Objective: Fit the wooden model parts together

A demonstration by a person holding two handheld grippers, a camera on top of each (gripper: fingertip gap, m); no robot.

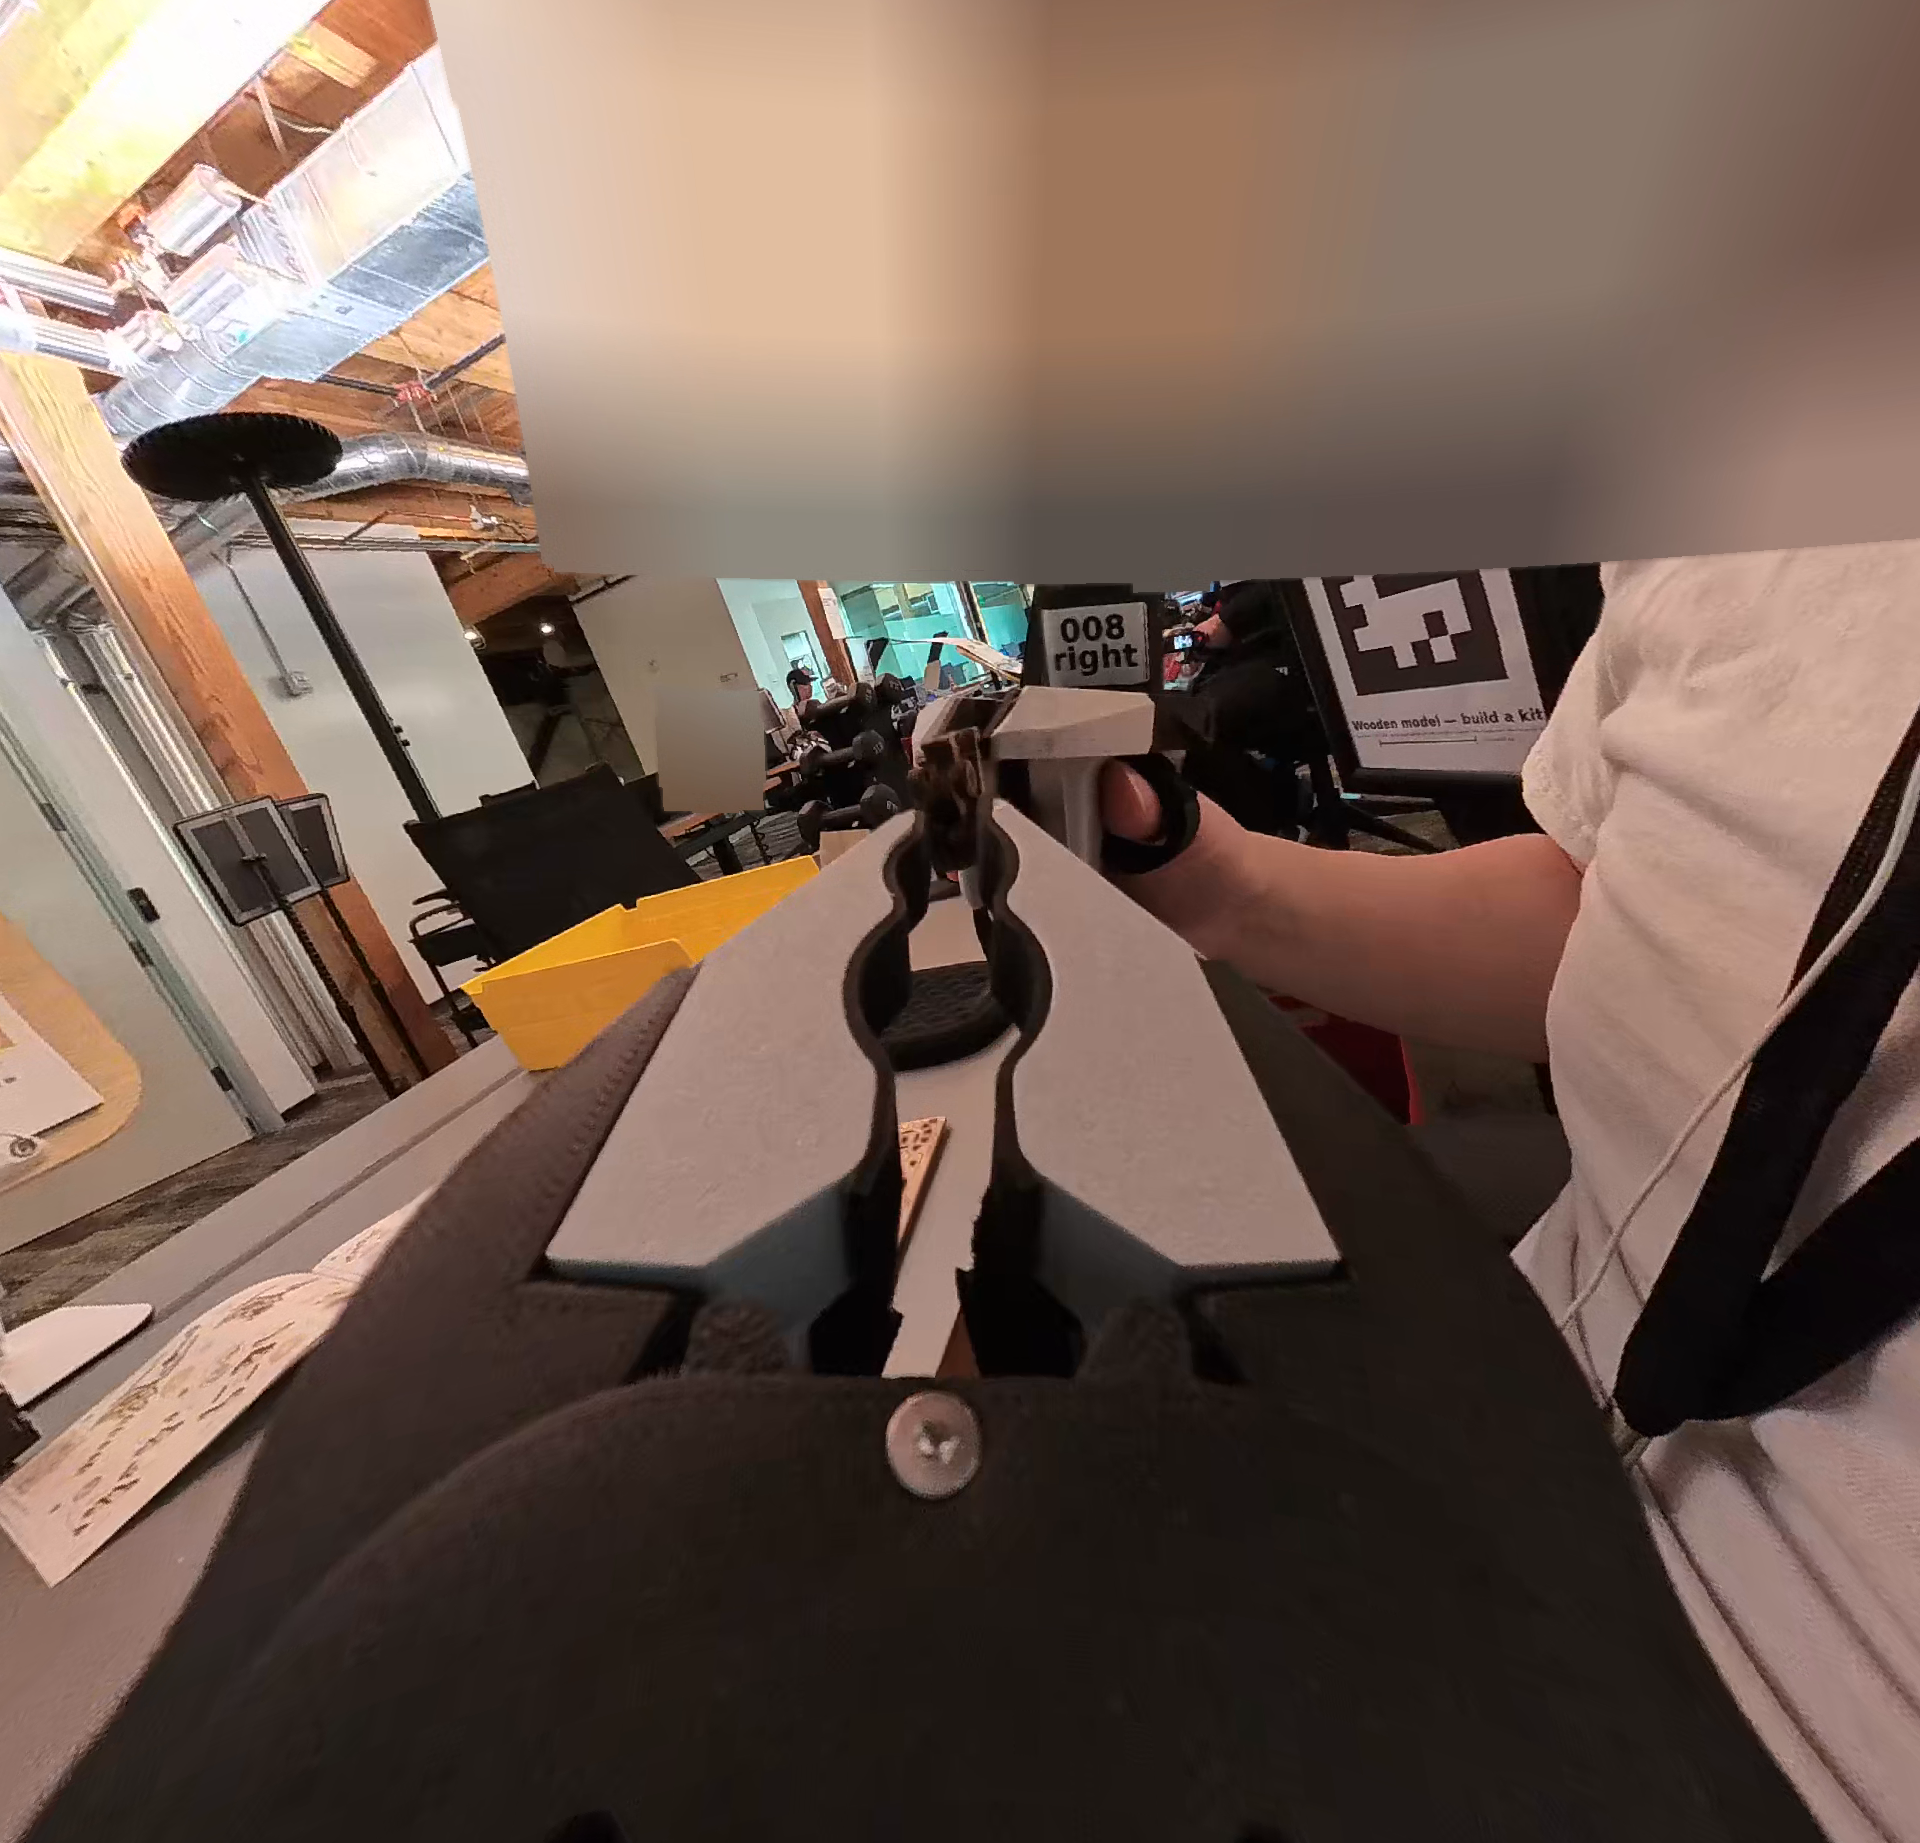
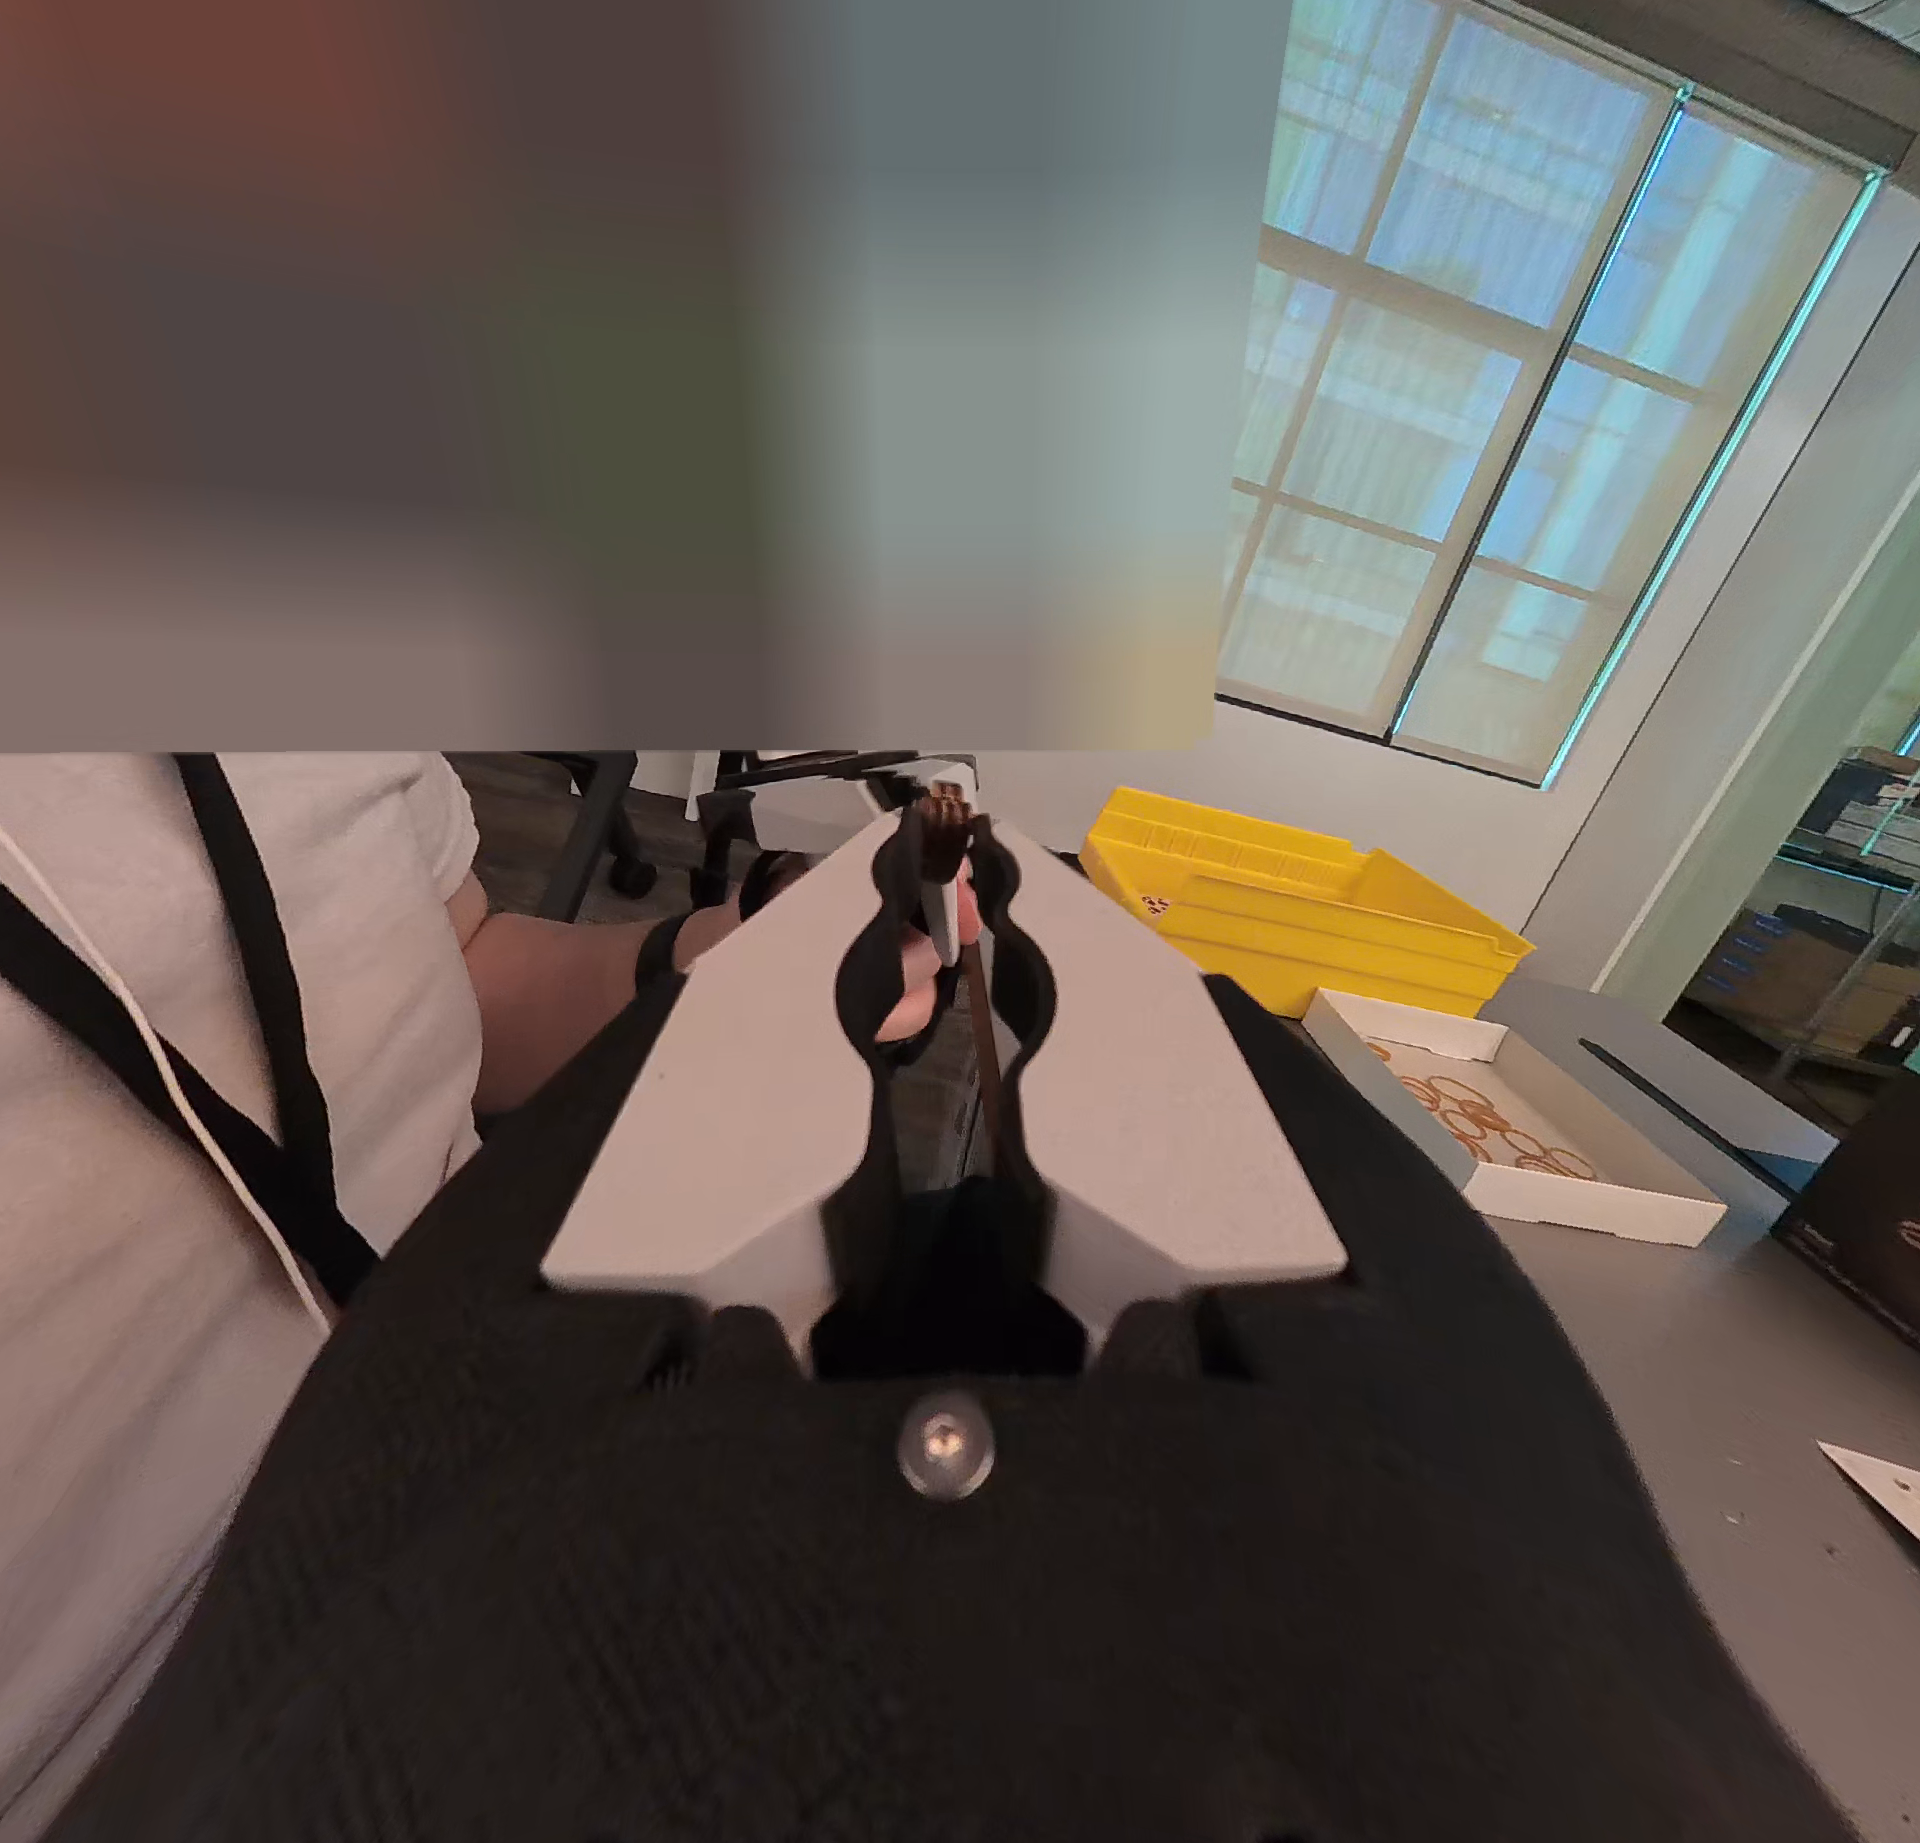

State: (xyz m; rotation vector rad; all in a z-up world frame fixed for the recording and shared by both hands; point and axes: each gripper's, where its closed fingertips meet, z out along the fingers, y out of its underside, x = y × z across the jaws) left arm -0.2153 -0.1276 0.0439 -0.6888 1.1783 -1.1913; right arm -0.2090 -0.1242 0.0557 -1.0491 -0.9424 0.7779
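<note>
Both grippers are held up in the air, tip to tip. My left gripper (image 1: 951, 817) is shut on a small dark wooden part (image 1: 948, 785) pinched at its fingertips. My right gripper (image 2: 940, 832) is shut on a small notched wooden part (image 2: 943, 814) at its tips, and a thin dark strip (image 2: 985, 1050) runs edge-on back between its fingers. The right gripper also shows in the left wrist view (image 1: 1049, 728), its tip against the left's part. I cannot tell where one part ends and the other begins. A loose pale wooden piece (image 1: 923, 1154) lies on the table below.
A yellow bin (image 2: 1299, 900) stands at the table's far side. A white tray (image 2: 1621, 1196) holds several wooden rings. A printed instruction sheet (image 1: 156, 1409) lies at the left. A black box (image 2: 1870, 1232) sits at the right edge. The person's torso is close beside both grippers. The grippers are tip to tip, or close to it.
</note>
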